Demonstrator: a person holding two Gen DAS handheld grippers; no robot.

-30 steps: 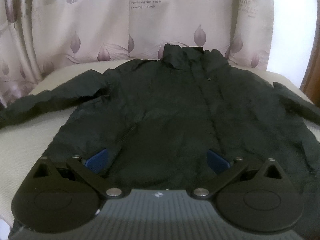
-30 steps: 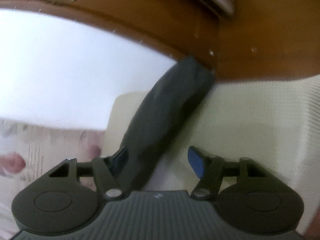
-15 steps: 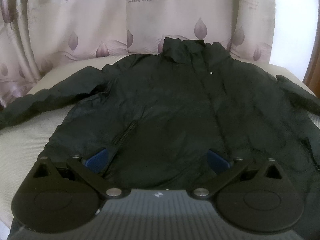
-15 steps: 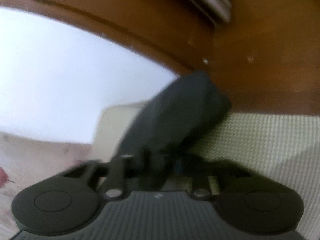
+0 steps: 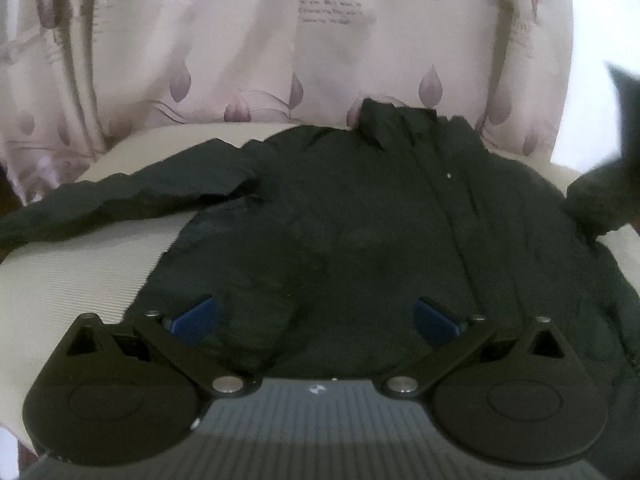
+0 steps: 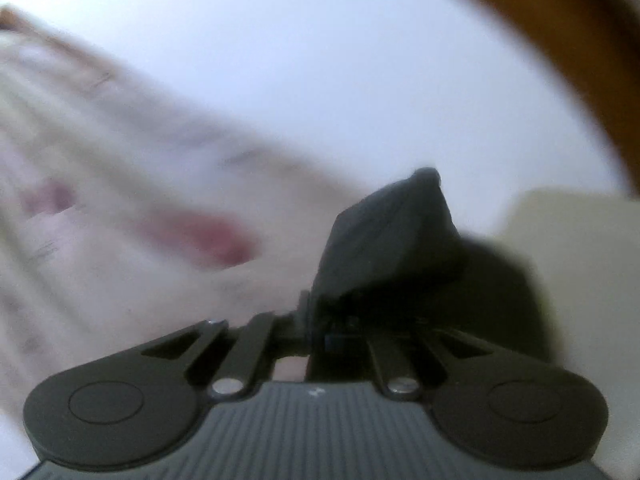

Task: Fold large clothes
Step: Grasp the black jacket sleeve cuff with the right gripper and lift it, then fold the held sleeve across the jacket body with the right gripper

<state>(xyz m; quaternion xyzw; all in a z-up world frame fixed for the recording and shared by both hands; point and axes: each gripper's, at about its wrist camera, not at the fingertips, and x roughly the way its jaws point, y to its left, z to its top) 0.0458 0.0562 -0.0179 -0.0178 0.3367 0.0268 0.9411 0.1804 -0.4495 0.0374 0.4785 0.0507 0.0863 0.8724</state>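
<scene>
- The black jacket (image 5: 360, 216) lies spread front-up on the cream cushion (image 5: 80, 264), collar toward the leaf-print curtain (image 5: 240, 60).
- 1 sleeve (image 5: 120, 200) stretches flat off to the left side; the other sleeve (image 6: 392, 232) is lifted off the cushion at the right edge.
- My right gripper (image 6: 340, 328) has its 2 fingers closed on that raised sleeve's end.
- My left gripper (image 5: 316, 316) hangs over the jacket's hem, its blue pads (image 5: 196, 314) spread wide, holding nothing.

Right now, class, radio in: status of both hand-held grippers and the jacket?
Left hand-held gripper open over jacket. Right hand-held gripper shut on sleeve, lifted. Nothing blocking.
</scene>
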